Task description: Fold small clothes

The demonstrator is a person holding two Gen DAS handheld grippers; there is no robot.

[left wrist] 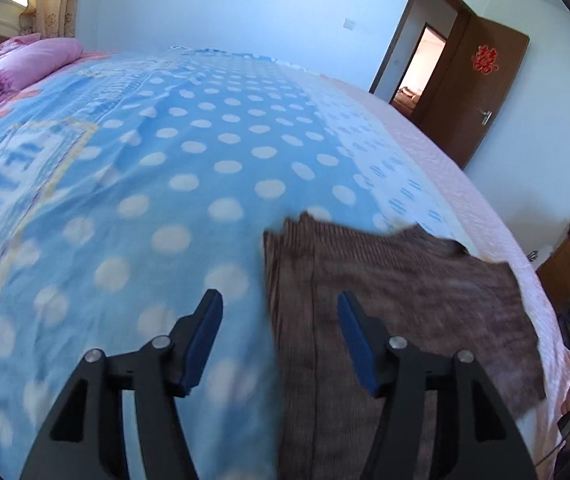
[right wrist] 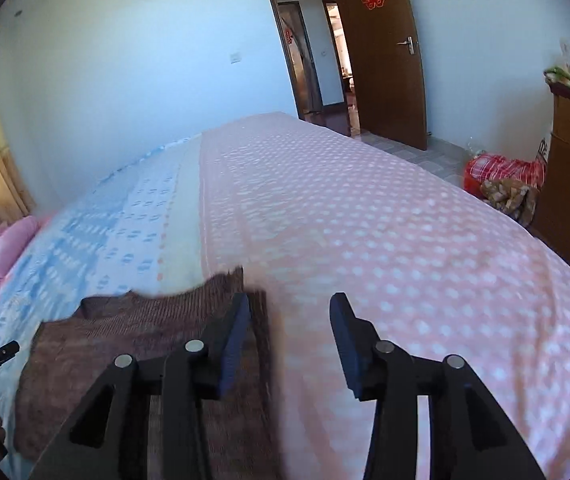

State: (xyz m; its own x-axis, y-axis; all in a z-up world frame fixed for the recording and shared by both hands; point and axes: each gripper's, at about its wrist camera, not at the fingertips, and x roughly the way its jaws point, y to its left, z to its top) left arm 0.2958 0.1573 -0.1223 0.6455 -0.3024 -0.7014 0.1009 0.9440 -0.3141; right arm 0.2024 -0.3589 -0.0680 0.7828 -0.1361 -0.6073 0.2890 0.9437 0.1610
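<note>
Left wrist view: left gripper point(left wrist: 281, 300) at bottom centre, jaws apart, nothing btwn the pads. Brown knit garment point(left wrist: 405, 300) lies flat on the bed, lower right of frame; its left edge runs btwn the 2 fingers. Blue dotted bedsheet point(left wrist: 145, 200) fills the left.

Right wrist view: right gripper point(right wrist: 289, 304) at bottom centre, jaws apart, gripping nothing. Garment sits lower left, its right edge by the left finger. Pink dotted sheet point(right wrist: 405, 240) fills the right. Brown door point(right wrist: 381, 60) at top.
</note>
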